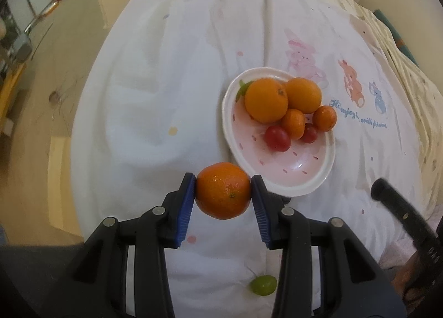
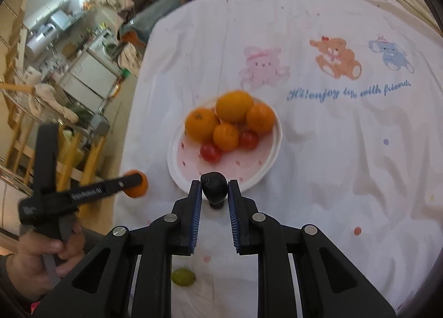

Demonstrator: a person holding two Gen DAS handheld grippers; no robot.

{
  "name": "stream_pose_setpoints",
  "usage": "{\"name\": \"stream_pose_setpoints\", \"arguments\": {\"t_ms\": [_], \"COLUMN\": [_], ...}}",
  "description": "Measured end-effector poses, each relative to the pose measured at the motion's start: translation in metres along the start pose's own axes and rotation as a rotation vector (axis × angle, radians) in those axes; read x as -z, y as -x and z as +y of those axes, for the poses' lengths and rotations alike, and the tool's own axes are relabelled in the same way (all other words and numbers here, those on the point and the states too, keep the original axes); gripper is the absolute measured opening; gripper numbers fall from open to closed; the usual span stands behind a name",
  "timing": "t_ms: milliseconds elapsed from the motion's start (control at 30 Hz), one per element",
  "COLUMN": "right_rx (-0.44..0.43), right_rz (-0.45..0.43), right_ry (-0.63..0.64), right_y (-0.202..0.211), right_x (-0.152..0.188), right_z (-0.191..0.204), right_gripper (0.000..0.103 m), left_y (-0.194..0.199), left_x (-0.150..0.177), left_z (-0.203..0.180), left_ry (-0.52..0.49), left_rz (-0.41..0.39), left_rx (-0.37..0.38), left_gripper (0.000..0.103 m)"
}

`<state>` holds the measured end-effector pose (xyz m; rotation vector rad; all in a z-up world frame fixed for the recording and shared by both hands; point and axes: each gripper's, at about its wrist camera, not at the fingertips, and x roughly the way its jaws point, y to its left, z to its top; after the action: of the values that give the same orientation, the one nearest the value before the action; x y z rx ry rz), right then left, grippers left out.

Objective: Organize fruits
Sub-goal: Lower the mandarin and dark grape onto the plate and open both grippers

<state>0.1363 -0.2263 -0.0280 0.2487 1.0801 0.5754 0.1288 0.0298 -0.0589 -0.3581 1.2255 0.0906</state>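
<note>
My left gripper [image 1: 223,192] is shut on an orange mandarin [image 1: 223,190] and holds it just short of the near rim of a pink-and-white plate [image 1: 293,171]. The plate holds several oranges [image 1: 266,99] and two red cherry tomatoes [image 1: 277,138]. My right gripper [image 2: 213,189] is shut on a small dark fruit [image 2: 214,187] at the near rim of the plate [image 2: 265,163]. A green grape [image 1: 263,285] lies on the cloth below both grippers; it also shows in the right wrist view [image 2: 183,277]. The left gripper with the mandarin [image 2: 136,183] shows at the left of the right wrist view.
The table carries a white cloth [image 2: 346,151] printed with cartoon bears. The table's left edge [image 1: 83,124] drops to a wooden floor. A cluttered kitchen shelf [image 2: 55,96] stands off to the left. The right gripper's finger [image 1: 398,207] reaches in at the lower right.
</note>
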Motion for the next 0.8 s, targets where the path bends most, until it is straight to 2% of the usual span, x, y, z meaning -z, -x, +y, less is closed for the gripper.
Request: {"name": "stream_pose_setpoints", "arguments": {"t_ms": [133,400,600,800], "right_rx": [-0.013,-0.012,-0.029,-0.054], "right_rz": [-0.015,-0.002,0.037,0.110], "right_ry": [0.008,0.031,0.008,-0.046], "right_y": [0.000,-0.016,-0.039,-0.068], "right_x": [-0.014,-0.038,-0.051,-0.051], "right_z": [-0.005,-0.016,-0.028,-0.042], "right_gripper": [0.020,0.020,0.020,0.020], "left_y": [0.005,-0.005,-0.026,-0.050], "left_x": [-0.015,-0.048,-0.058,-0.057], "left_z": [-0.009,-0.027,-0.033,-0.029], "left_ry": [-0.048,-0.134,-0.171,-0.171], "left_rz": [-0.033,-0.048,-0.036,0.016], "left_rx": [-0.017,0.005,0.049,0.072], "left_gripper": [0.037,0.037,0.037,0.037]}}
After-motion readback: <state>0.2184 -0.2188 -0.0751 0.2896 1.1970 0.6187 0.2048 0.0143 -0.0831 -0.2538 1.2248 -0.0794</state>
